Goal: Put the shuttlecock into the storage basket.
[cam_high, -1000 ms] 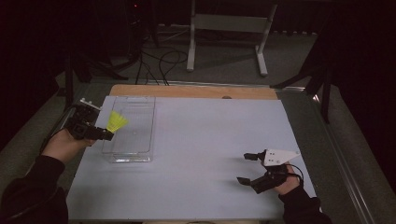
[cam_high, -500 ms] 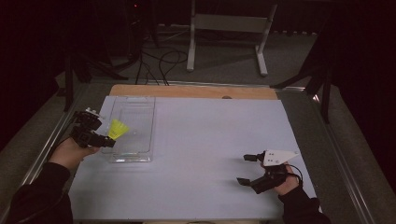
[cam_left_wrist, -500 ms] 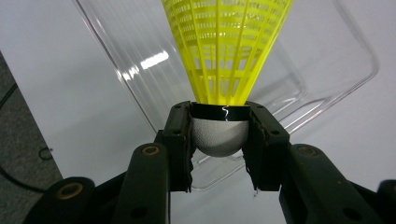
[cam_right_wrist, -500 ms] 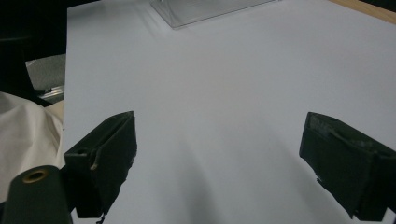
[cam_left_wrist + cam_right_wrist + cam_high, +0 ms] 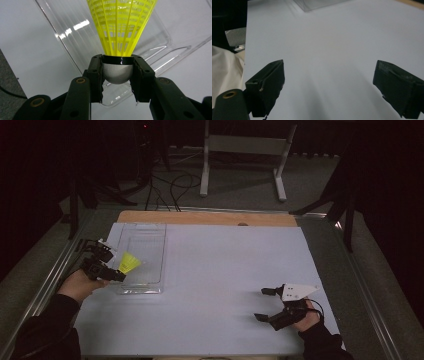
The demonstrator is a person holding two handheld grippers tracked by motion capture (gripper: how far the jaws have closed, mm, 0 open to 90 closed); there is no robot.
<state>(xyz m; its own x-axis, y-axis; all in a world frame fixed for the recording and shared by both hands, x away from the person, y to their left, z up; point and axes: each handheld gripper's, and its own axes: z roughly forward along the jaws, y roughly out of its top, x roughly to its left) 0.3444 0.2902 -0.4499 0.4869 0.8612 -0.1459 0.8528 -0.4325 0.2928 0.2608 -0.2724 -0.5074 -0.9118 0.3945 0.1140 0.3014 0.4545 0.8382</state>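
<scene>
- Left gripper (image 5: 116, 268), near the desk's left edge: jaws pinch the rounded white cork base of a yellow plastic mesh shuttlecock (image 5: 121, 30), one pad on each side of the base.
- The shuttlecock's skirt points away from the gripper, over the left rim of a clear rectangular plastic tray (image 5: 150, 247).
- The tray lies on the white desk (image 5: 225, 270), near its far left corner.
- Right gripper (image 5: 265, 304), near the desk's near right corner: jaws spread wide, nothing between them, bare desk surface beneath.
- The two grippers are well apart.
</scene>
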